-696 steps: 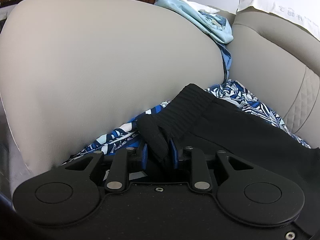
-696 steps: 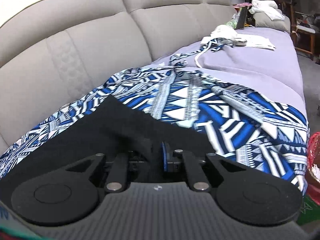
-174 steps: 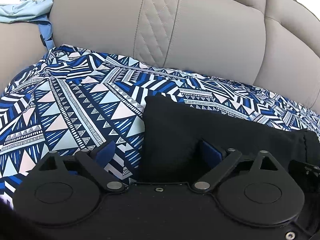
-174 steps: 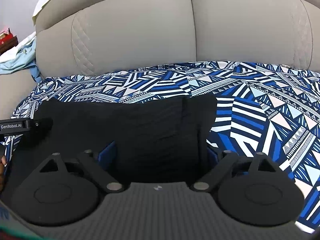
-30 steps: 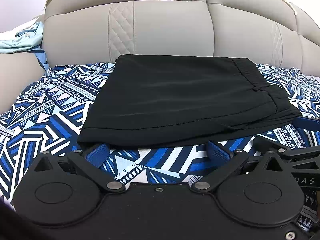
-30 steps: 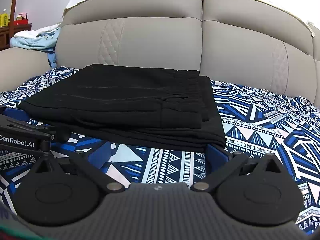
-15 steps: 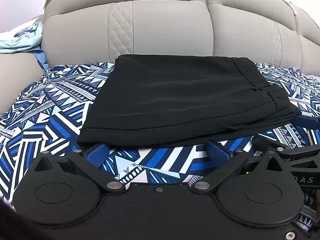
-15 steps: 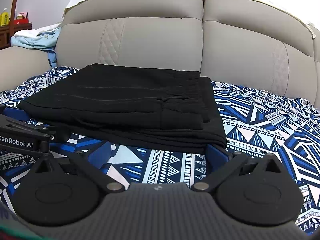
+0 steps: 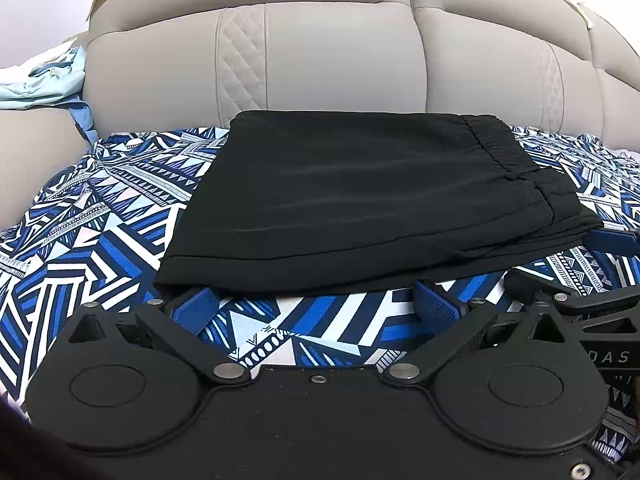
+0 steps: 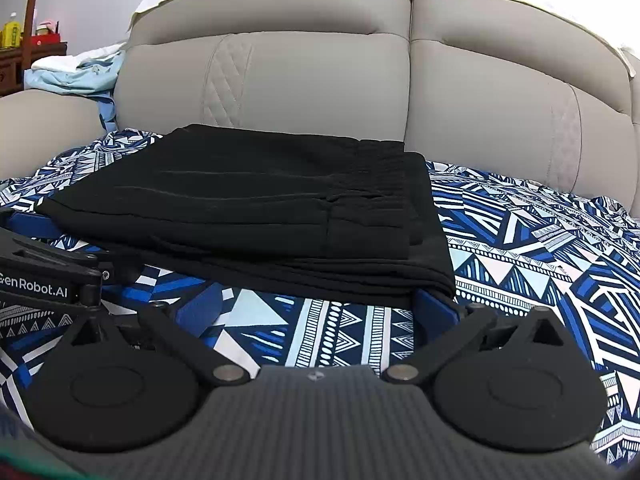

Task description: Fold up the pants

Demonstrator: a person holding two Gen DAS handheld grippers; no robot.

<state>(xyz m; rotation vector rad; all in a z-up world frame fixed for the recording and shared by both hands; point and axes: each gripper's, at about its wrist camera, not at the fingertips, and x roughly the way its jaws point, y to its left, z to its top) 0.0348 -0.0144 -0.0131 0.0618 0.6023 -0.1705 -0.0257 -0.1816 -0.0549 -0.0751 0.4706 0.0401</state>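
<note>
The black pants [image 9: 368, 196] lie folded into a flat rectangle on the blue and white patterned sheet [image 9: 92, 240], waistband to the right; they also show in the right wrist view [image 10: 260, 208]. My left gripper [image 9: 316, 306] is open and empty, just in front of the near edge of the pants. My right gripper [image 10: 316, 310] is open and empty, in front of the pants' near right corner. The right gripper also shows at the right edge of the left wrist view [image 9: 592, 276]. The left gripper shows at the left in the right wrist view [image 10: 48, 264].
The beige sofa backrest [image 9: 320, 60] rises right behind the pants. Light blue clothes [image 10: 76, 76] lie on the armrest [image 10: 44, 124] at the left. A wooden shelf with small items [image 10: 28, 40] stands at the far left.
Over the longer span the pants went from gripped and spread to folded and released. In the last second nothing has visibly moved.
</note>
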